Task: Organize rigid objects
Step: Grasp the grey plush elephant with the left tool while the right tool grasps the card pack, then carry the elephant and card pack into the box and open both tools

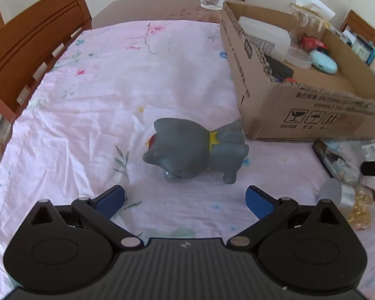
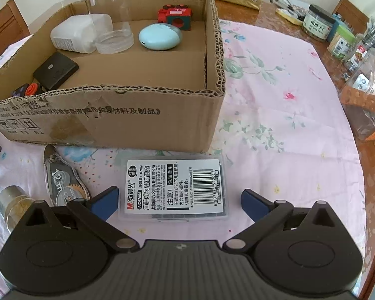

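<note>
Grey toy (image 1: 195, 150): a rubbery animal figure with a yellow collar lies on its side on the pink floral cloth (image 1: 112, 87) covering the tabletop, just left of the box's near corner.
Left gripper (image 1: 185, 201): hovers just short of the toy, blue-padded fingers (image 1: 110, 201) spread wide, holding nothing.
Clear case (image 2: 173, 190): a flat plastic box with a barcode label rests on the cloth in front of the box.
Right gripper (image 2: 180, 203): fingers released and wide apart, flanking the case's near end without gripping it.
Cardboard box (image 2: 112, 115): open-topped, holding a pale blue oval case (image 2: 160, 36), a red toy (image 2: 175, 16), a white container (image 2: 73, 35), a clear jar (image 2: 115, 37) and a black device (image 2: 56, 70).
Beside the clear case: a correction tape dispenser (image 2: 62, 182) and a small glass bottle (image 2: 12, 202) to its left.
Far edge: jars and packets (image 2: 337, 35) crowd the bare wood.
</note>
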A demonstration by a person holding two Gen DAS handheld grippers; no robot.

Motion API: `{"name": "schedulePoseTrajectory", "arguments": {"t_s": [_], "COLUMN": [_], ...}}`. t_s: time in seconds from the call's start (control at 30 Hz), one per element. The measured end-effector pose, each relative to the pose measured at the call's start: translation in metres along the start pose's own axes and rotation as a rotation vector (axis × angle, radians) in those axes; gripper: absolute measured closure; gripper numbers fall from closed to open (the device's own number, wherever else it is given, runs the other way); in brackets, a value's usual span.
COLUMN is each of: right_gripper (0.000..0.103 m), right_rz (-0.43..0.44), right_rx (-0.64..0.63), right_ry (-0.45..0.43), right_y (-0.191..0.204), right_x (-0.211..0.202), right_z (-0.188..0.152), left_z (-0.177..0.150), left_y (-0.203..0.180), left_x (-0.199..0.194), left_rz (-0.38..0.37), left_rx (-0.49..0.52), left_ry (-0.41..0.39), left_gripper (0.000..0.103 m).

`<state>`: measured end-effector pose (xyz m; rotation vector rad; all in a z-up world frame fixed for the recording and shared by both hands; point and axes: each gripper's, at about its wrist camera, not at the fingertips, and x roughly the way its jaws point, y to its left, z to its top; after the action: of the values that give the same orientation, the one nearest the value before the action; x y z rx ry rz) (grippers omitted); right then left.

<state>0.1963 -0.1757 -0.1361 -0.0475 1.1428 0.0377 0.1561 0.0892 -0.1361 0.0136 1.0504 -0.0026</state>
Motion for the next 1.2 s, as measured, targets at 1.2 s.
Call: {"name": "schedulePoseTrajectory", "arguments": {"t_s": [1.2], "right_gripper": [0.0], "right_rz": [0.05], "right_rx": [-0.091], "right_ry": [-0.09], "right_y": [0.001], "right_x": [0.0], "right_z": [-0.004], "left_z": [0.025], "left_y": [-0.009], "left_x": [0.017], "left_rz": [-0.008], "left_rx": [0.003], "left_ry": [-0.052], "left_gripper": [0.003]}}
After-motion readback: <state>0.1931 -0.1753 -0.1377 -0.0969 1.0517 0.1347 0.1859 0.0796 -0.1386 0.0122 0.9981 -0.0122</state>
